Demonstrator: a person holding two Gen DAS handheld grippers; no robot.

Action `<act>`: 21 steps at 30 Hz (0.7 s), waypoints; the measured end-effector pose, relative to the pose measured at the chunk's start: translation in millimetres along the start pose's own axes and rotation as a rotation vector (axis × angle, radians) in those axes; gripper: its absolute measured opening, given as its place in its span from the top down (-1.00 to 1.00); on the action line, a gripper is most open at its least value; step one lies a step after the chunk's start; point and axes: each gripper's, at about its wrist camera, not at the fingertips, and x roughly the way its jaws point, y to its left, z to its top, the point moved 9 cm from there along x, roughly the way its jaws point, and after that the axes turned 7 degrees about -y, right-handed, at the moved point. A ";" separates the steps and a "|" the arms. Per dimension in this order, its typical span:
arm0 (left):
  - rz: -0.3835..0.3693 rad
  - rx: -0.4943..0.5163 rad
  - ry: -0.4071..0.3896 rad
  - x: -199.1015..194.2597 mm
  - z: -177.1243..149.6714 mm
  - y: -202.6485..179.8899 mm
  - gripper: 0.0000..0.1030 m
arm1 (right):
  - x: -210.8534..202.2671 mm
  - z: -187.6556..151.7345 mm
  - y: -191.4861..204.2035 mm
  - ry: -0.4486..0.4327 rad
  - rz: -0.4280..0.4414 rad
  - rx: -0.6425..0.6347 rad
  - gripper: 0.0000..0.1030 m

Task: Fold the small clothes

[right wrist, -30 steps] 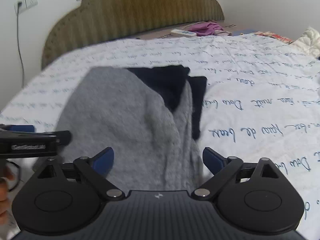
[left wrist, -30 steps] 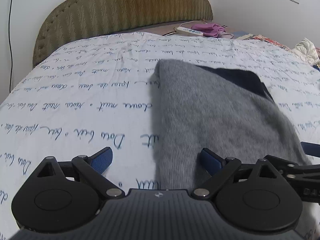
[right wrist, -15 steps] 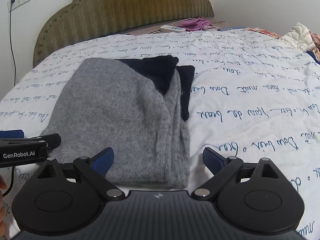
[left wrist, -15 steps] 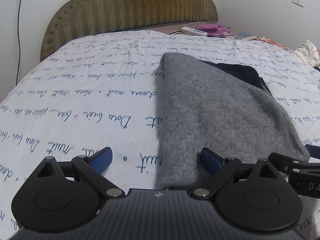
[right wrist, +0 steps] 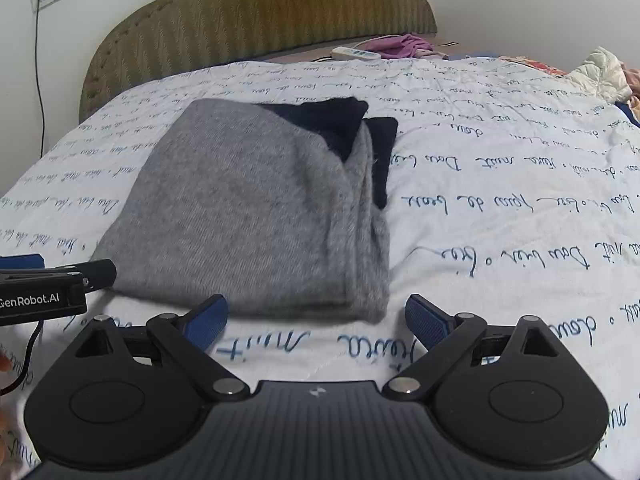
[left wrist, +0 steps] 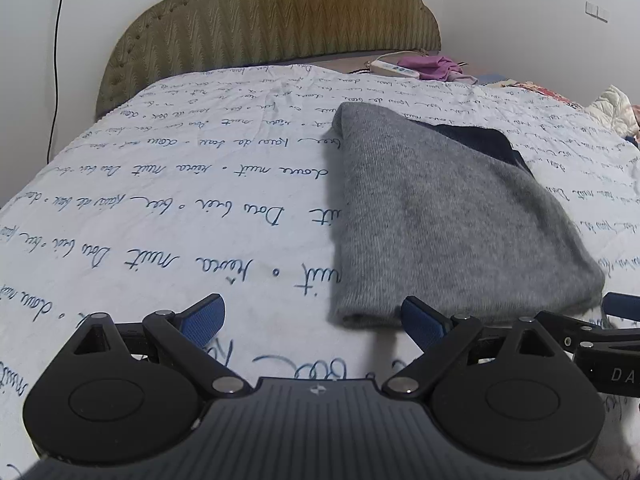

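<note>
Both grippers, left [left wrist: 312, 318] and right [right wrist: 316, 320], have backed off the folded grey sweater [right wrist: 256, 216] with jaws spread and empty; this fold looks finished.

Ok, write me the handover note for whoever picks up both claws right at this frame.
Left claw: open, empty, at the near left corner of the grey garment.
Right claw: open, empty, just short of the garment's near edge.
Garment lies folded on the script-print bedspread, grey layers stacked, dark navy parts showing at the far end.
Done: folded into a compact bundle, neither claw holding it.
Left: maybe one more fold or tidying the navy end; cannot tell whether more clothes wait.
</note>
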 end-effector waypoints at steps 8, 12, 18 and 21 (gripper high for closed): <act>-0.003 0.004 0.019 -6.1 -17.8 2.7 -0.87 | -9.4 -9.8 5.5 0.000 0.009 -0.010 -0.87; 0.002 0.009 0.017 -8.3 -21.1 1.6 -0.87 | -12.9 -12.0 5.0 -0.003 0.010 -0.011 -0.87; 0.005 0.003 0.021 -7.9 -24.1 1.3 -0.91 | -16.5 -16.6 4.6 -0.003 0.010 -0.010 -0.87; 0.007 0.011 0.020 -7.7 -26.6 0.6 -0.96 | -18.2 -17.8 5.2 -0.006 0.012 -0.012 -0.87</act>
